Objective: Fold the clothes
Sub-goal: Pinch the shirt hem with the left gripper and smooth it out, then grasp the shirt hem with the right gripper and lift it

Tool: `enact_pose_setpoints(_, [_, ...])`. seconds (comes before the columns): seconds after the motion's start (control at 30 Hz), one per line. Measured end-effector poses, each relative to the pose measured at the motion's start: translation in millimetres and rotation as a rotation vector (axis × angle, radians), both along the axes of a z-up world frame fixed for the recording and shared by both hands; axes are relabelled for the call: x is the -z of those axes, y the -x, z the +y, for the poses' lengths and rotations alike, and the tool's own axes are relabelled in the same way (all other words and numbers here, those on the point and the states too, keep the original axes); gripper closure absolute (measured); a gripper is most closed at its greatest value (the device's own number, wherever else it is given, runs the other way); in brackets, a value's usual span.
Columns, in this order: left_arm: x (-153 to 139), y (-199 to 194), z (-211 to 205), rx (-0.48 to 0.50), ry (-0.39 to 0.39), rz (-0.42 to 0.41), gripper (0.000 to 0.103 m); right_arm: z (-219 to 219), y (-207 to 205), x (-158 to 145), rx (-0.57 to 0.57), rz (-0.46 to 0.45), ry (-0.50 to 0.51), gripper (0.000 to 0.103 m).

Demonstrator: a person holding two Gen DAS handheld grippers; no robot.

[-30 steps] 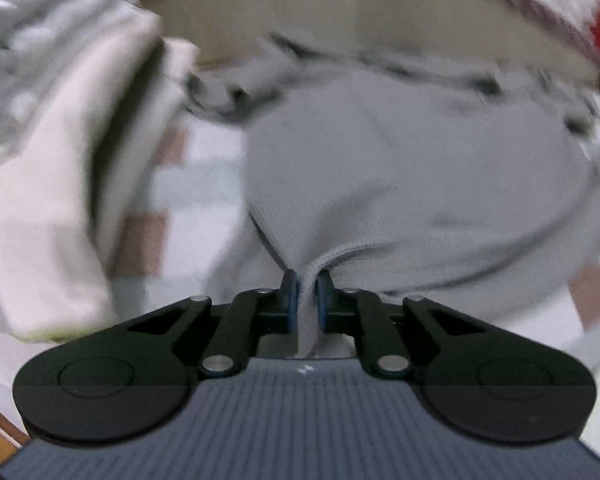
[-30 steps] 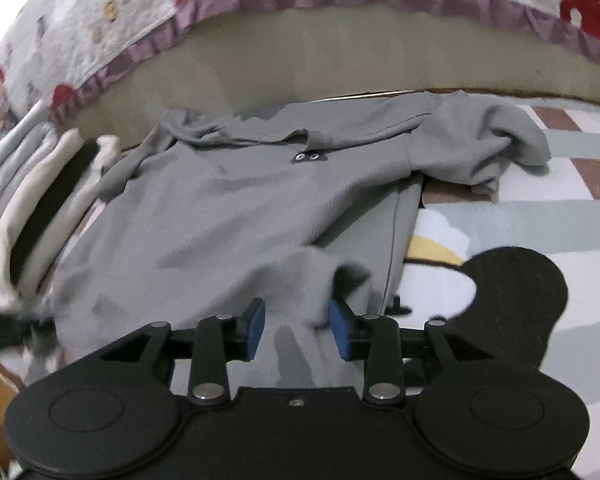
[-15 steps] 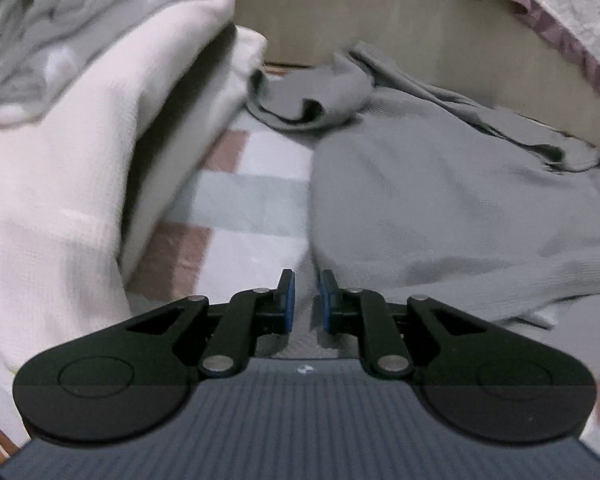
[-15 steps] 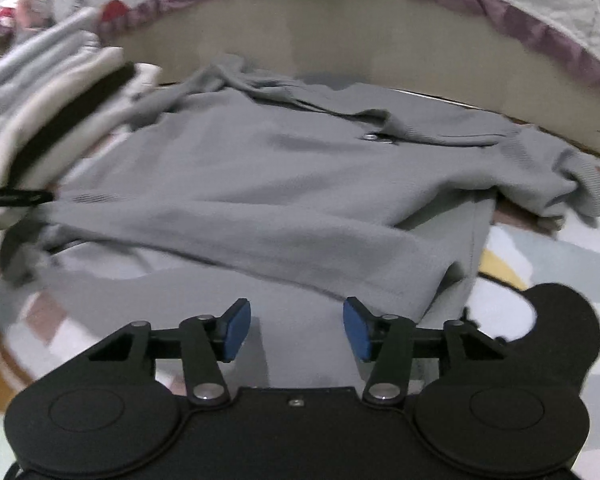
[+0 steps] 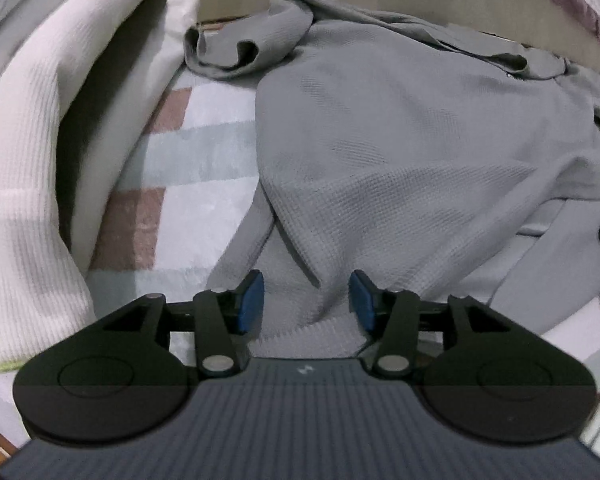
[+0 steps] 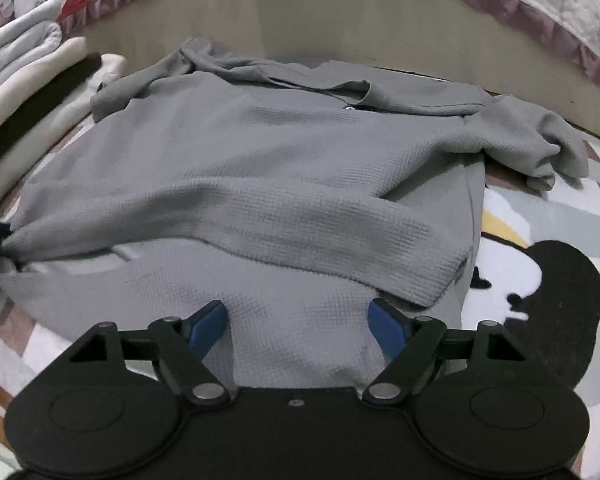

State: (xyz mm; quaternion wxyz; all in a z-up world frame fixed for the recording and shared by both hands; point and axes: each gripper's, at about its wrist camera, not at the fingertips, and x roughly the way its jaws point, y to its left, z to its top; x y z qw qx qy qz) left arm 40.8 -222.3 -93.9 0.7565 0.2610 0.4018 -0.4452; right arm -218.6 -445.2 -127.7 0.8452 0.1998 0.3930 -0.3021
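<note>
Lying spread across the patterned rug (image 6: 540,240), a grey waffle-knit shirt (image 6: 280,168) fills the middle of both views, partly doubled but not yet a compact fold.

Lower centre of the left-wrist view: the left gripper (image 5: 306,302) stands with blue pads spread, fabric between them but not pinched. Lower centre of the right-wrist view: the right gripper (image 6: 300,326) is likewise spread wide over the hem. One layer laps over another along the near edge; both sleeves sit bunched at the upper left and upper right, so sleeve folds and the final halving appear to remain. Folded garments (image 5: 28,184) stack at the left. At the far left edge of the right-wrist view the shirt corner looks gathered, perhaps against a pad; the view is too cropped to tell.
</note>
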Motion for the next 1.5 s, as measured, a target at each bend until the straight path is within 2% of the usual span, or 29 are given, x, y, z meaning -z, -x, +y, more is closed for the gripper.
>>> enact_pose_setpoints(0.03, [-1.7, 0.8, -0.8, 0.005, 0.005, -0.020, 0.096, -2.0, -1.4, -0.6, 0.006, 0.003, 0.004, 0.020])
enact_pose_setpoints(0.07, [-4.4, 1.4, -1.3, 0.007, 0.016, -0.034, 0.102, -4.0, -2.9, -1.1, 0.013, 0.007, 0.010, 0.020])
enact_pose_setpoints(0.2, [-33.1, -8.4, 10.5, -0.087, 0.167, -0.120, 0.102, -10.9, -7.6, -4.0, 0.039, 0.024, 0.038, 0.020])
enact_pose_setpoints(0.33, [-48.1, -38.0, 29.6, -0.234, 0.301, -0.040, 0.102, -14.9, -3.3, -8.8, 0.072, 0.039, 0.059, 0.020])
enact_pose_setpoints(0.43, [-40.9, -50.8, 33.6, -0.276, 0.309, 0.000, 0.102, -18.5, 1.9, -9.4, 0.090, 0.056, 0.046, 0.020])
enact_pose_setpoints(0.57, [-34.3, -56.2, 32.3, -0.305, 0.316, -0.003, 0.101, -14.6, 4.2, -13.4, 0.084, 0.043, 0.032, 0.021])
enact_pose_setpoints(0.7, [-28.5, -59.7, 30.5, -0.318, 0.283, -0.026, 0.100, 5.2, -7.0, -20.1, -0.017, 0.007, 0.020, 0.022])
enact_pose_setpoints(0.8, [-27.1, -61.6, 31.6, -0.320, 0.258, 0.001, 0.100, 21.3, -23.2, -22.5, -0.105, -0.010, 0.008, 0.021])
enact_pose_setpoints(0.9, [-31.6, -59.5, 33.0, -0.273, 0.251, 0.060, 0.099, 25.6, -40.3, -17.4, -0.122, -0.006, -0.020, 0.021])
enact_pose_setpoints(1.03, [-30.6, -45.2, 31.3, -0.135, 0.217, 0.142, 0.098, 27.9, -59.7, -8.0, -0.155, 0.020, -0.040, 0.021])
enact_pose_setpoints(1.07, [-27.0, -41.6, 31.9, -0.113, 0.209, 0.163, 0.098, 32.6, -64.6, -5.3, -0.204, 0.047, -0.006, 0.041])
enact_pose_setpoints(1.1, [-23.3, -38.6, 31.5, -0.095, 0.187, 0.173, 0.098, 39.5, -67.6, -4.2, -0.249, 0.079, 0.066, 0.054])
enact_pose_setpoints(1.13, [-21.0, -36.9, 31.3, -0.089, 0.161, 0.167, 0.098, 44.7, -67.4, -5.9, -0.293, 0.090, 0.112, 0.075])
enact_pose_setpoints(1.17, [-19.8, -36.1, 31.8, -0.087, 0.140, 0.156, 0.098, 46.8, -65.4, -8.4, -0.314, 0.092, 0.107, 0.098])
enact_pose_setpoints(1.23, [-17.9, -32.1, 31.8, -0.068, 0.096, 0.129, 0.098, 47.2, -53.5, -14.6, -0.285, 0.086, 0.084, 0.099])
enact_pose_setpoints(1.33, [-17.1, -18.1, 27.6, 0.015, 0.027, 0.064, 0.093, 50.5, -24.1, -23.1, -0.232, 0.093, 0.075, 0.099])
enact_pose_setpoints(1.4, [-16.5, -8.8, 24.7, 0.070, -0.019, 0.020, 0.087, 52.3, -2.7, -29.7, -0.218, 0.107, 0.042, 0.099])
enact_pose_setpoints(1.5, [-11.3, 2.2, 19.8, 0.123, -0.080, -0.028, 0.086, 63.1, 23.7, -43.2, -0.228, 0.144, 0.033, 0.100])
